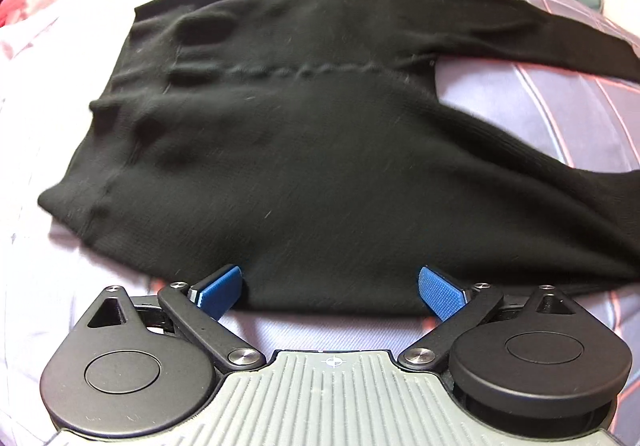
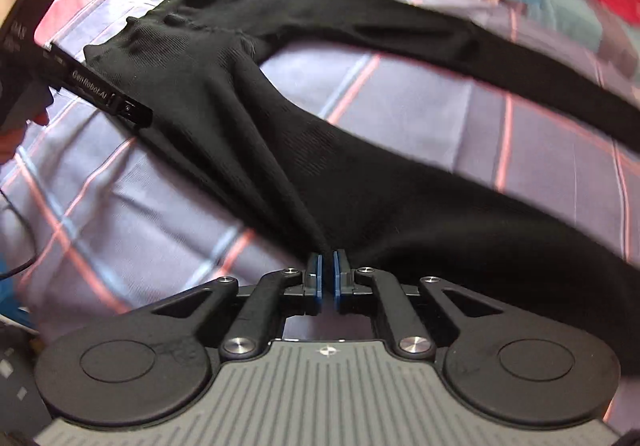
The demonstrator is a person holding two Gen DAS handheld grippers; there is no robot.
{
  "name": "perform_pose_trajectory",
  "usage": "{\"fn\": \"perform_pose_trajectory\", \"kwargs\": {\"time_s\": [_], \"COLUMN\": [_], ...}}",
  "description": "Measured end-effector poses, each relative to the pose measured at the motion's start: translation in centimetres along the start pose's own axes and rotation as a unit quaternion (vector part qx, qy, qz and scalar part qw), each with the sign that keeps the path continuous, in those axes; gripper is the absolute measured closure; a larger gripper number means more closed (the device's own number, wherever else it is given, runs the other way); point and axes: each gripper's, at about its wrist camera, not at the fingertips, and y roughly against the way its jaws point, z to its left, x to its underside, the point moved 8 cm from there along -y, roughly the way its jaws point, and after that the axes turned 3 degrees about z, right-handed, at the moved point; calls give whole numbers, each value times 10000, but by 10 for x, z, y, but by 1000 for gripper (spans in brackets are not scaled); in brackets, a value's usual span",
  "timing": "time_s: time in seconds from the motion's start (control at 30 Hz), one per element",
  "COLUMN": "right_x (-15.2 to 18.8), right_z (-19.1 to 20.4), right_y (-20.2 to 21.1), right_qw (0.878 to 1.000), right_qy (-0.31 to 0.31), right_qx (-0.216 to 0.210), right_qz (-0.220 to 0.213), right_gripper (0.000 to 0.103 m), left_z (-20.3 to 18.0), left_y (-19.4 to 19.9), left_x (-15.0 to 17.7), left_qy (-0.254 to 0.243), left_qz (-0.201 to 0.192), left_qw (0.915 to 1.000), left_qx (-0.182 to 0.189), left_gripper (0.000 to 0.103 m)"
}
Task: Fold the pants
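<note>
The black pants (image 1: 304,150) lie spread on the plaid bedsheet (image 2: 120,182), legs apart; the right gripper (image 2: 327,266) pinches a bunched fold of the near leg; the left gripper (image 1: 330,286) hangs spread, unclosed, at the hip edge; next, seemingly, it must clamp there before the near side is carried onto the far one.

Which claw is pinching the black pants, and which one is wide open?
The right claw is pinching: its blue pads are squeezed together on a bunched fold of the black pants. The left claw is wide open, its pads spread apart at the pants' edge.
</note>
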Motion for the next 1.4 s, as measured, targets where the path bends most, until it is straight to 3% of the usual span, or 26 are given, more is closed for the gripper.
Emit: {"fn": "perform_pose_trajectory", "kwargs": {"time_s": [0.13, 0.23, 0.3, 0.37, 0.43, 0.47, 0.53, 0.63, 0.73, 0.77, 0.8, 0.87, 1.0, 1.2, 1.3, 1.33, 1.4], "right_x": [-31, -68, -86, -95, -89, -85, -79, -95, -140, -157, -174, -204, -245, -268, -269, -272, -282], "right_z": [16, 44, 65, 81, 91, 96, 113, 117, 114, 116, 120, 139, 200, 256, 270, 274, 285], "right_y": [17, 4, -13, -38, -67, -72, -63, -38, -28, -29, -35, -50, -90, -156, -175, -171, -160], "right_qw": [9980, 9965, 9951, 9952, 9967, 9963, 9897, 9801, 9800, 9793, 9789, 9758, 9566, 9462, 9441, 9443, 9398], "right_qy": [163, 273, 403, 435, 243, 291, 952, 940, 950, 987, 1013, 1188, 2003, 2605, 2707, 2716, 2655], "right_qx": [252, -111, -343, -555, -763, -814, -1039, -1733, -1700, -1655, -1606, -1657, -1962, -1692, -1546, -1502, -1711], "right_qz": [-551, -782, -834, -677, -115, 32, 254, 226, -419, -628, -754, -788, -791, -908, -1077, -1093, -1306], "right_gripper": [91, 63, 61, 55, 56, 49, 45, 49, 49, 48, 48, 54, 55, 50, 75, 91, 95], "left_z": [4, 10, 17, 29, 48, 60, 85, 99, 108, 114, 120, 128, 135, 149, 156, 158, 160], "left_y": [7, 11, 17, 21, 15, 8, -7, 6, 19, 21, 22, 26, 44, 64, 65, 64, 66], "left_x": [0, -7, -16, -28, -38, -40, -35, -23, -6, 1, 8, 21, 37, 53, 62, 64, 70], "left_qy": [88, 359, 497, 593, 758, 848, 908, 798, 974, 1122, 1264, 1526, 1792, 2309, 2461, 2514, 2613], "left_qz": [-43, -86, -237, -457, -542, -483, -108, -329, -391, -358, -317, -393, -609, -779, -765, -747, -759], "left_qw": [9998, 9985, 9972, 9967, 9956, 9952, 9937, 9950, 9931, 9903, 9878, 9849, 9799, 9688, 9648, 9635, 9608], "left_qx": [166, 416, 498, 312, 37, -119, -643, -510, -522, -733, -851, -718, -629, -444, -518, -529, -540], "left_gripper": [0, 0, 0, 0, 0, 0, 0, 0, 0, 0, 0, 0, 0, 0, 0, 0, 0]}}
